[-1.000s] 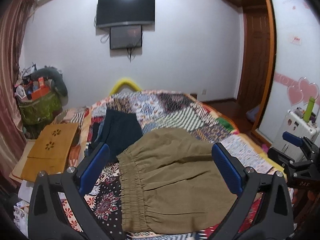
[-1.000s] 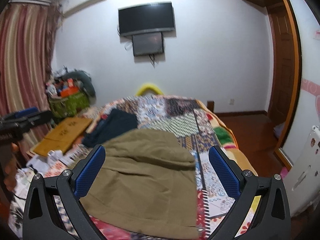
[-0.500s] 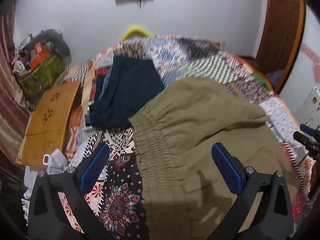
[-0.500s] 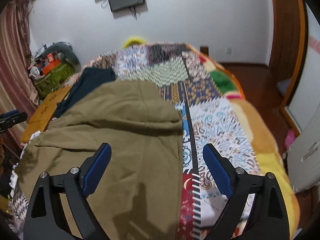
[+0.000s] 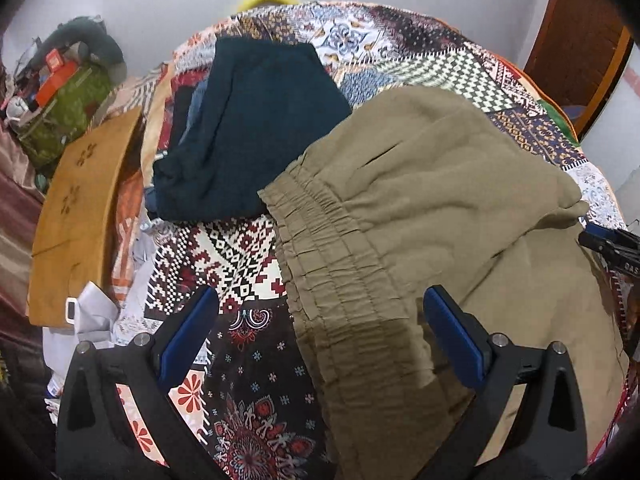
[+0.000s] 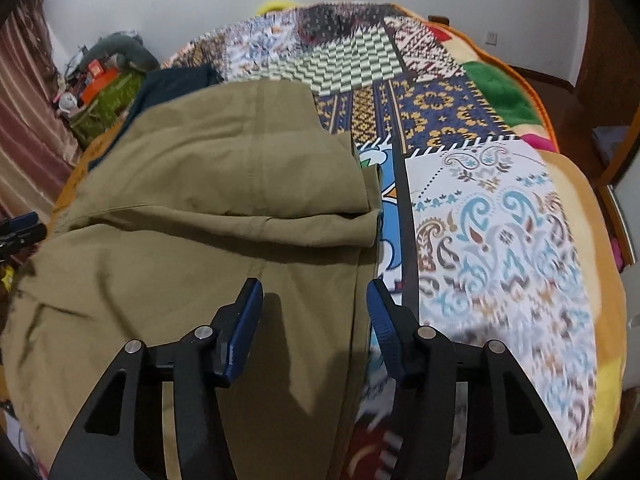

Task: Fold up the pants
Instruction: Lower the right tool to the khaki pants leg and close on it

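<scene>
Both grippers hover over olive pants [image 5: 420,208] on the patchwork quilt [image 6: 500,208], nothing gripped.

Left gripper [image 5: 320,320]: jaws spread wide, empty; the pants' elastic waistband [image 5: 328,256] lies between its fingers, quilt under the left finger. Right gripper [image 6: 314,308]: jaws partly apart, empty, straddling the pants' right edge, right finger over bare quilt beside the pants. Pants are folded once, upper layer doubled back on itself. Dark teal garment [image 5: 256,128] touches the pants at the waistband's far end. Partial white letters "DAS" on the right gripper's body at the left-wrist view's edge [image 5: 630,268].
</scene>
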A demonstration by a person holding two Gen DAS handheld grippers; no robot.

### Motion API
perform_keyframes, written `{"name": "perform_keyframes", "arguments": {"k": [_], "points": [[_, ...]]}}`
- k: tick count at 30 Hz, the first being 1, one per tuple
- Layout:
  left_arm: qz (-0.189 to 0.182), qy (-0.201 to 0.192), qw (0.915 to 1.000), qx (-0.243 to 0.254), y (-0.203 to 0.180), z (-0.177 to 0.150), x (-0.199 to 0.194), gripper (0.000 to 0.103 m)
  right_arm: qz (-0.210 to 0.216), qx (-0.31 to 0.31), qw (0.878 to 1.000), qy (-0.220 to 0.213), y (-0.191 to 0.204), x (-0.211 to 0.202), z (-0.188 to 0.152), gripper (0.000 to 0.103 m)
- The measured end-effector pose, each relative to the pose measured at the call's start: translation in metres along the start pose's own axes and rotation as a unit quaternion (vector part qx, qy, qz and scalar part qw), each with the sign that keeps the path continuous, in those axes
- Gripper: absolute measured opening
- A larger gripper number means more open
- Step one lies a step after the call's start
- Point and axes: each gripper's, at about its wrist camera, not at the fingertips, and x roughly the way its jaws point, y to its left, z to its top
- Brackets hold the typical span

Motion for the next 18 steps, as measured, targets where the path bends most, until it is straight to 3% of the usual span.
{"name": "perform_keyframes", "arguments": {"k": [9,11,12,13,18], "points": [[-0.025,0.021,0.9994,-0.013,0.004,-0.003,0.018,0.103,-0.013,-0.035,0.999,0.011,0.003,0.022,0.005,0.05],[-0.031,0.024,0.999,-0.02,0.005,-0.004,0.02,0.103,-0.01,-0.036,0.999,0.012,0.002,0.024,0.006,0.039],[-0.032,0.024,0.9989,-0.023,0.005,-0.004,0.02,0.103,-0.018,-0.036,0.999,0.013,0.002,0.024,0.005,0.025],[-0.033,0.024,0.9988,-0.025,0.006,-0.004,0.019,0.103,-0.021,-0.036,0.999,0.015,0.001,0.025,0.007,0.018],[-0.032,0.018,0.999,-0.024,0.007,-0.006,0.009,0.103,-0.02,-0.041,0.999,0.012,0.006,0.017,0.009,0.008]]}}
